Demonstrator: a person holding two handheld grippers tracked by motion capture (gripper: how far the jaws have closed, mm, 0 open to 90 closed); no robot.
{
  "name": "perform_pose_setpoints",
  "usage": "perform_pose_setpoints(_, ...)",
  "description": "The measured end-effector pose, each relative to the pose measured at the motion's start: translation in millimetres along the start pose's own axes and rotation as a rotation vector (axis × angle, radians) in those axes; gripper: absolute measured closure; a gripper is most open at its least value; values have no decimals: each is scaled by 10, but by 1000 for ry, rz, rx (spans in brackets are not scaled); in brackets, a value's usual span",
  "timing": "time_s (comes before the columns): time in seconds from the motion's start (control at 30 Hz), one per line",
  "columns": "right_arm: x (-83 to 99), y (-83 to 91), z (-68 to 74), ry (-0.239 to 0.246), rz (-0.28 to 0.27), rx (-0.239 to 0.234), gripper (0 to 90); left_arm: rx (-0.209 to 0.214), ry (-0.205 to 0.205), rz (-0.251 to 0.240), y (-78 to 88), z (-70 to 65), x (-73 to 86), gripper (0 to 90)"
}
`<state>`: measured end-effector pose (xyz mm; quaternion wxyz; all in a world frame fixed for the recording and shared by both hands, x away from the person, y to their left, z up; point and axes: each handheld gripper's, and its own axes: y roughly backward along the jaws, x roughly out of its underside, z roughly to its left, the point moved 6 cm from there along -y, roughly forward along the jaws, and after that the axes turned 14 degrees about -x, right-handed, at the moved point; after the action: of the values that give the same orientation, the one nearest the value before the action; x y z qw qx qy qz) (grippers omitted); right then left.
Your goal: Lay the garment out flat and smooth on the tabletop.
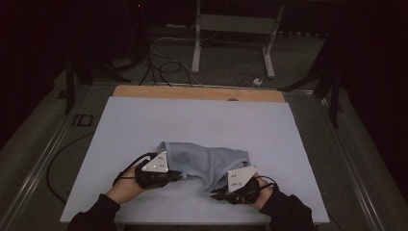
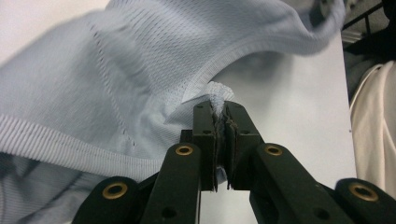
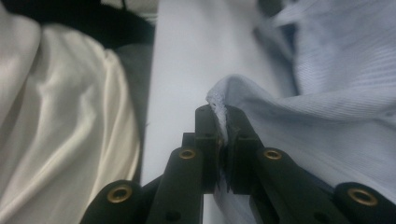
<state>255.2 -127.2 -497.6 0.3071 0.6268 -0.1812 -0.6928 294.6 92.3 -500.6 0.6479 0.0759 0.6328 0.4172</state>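
We have the pale blue mesh garment (image 1: 204, 162) bunched near the front of the bench (image 1: 120, 125), light, limp and stretchy. Our left gripper (image 2: 219, 109) and right gripper (image 3: 219, 116) each clamp a pinch of its ribbed hem, the firmest place to hold.

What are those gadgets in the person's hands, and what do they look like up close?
Each hand carries a black two-jaw tool: the left gripper and the right gripper. Each has a pale grey three-cornered plate on top with small dots, and a thin black cable looping off it. Up close, the jaws are matte black bars joined by brass-coloured rivets. The person wears dark long sleeves.
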Motion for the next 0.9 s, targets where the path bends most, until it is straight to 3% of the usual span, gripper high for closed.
perform_pose_setpoints(0.17, -117, 226, -113, 0, -63, 64, 860, -19, 3, -26, 70, 67, -77, 851)
perform_pose_setpoints(0.3, -186, 401, -227, -6, -96, 131, 860, -57, 1, -34, 103, 158, -143, 851)
perform_pose_setpoints(0.57, -250, 633, -449, -35, -147, 213, 860, -142, 6, -72, 153, 392, -268, 851)
perform_pose_setpoints(0.73, -271, 712, -592, -50, -161, 238, 860, -178, 33, -78, 158, 546, -336, 850)
perform_pose_setpoints(0.9, -327, 759, -740, -63, -178, 257, 860, -246, 68, -73, 143, 756, -390, 851)
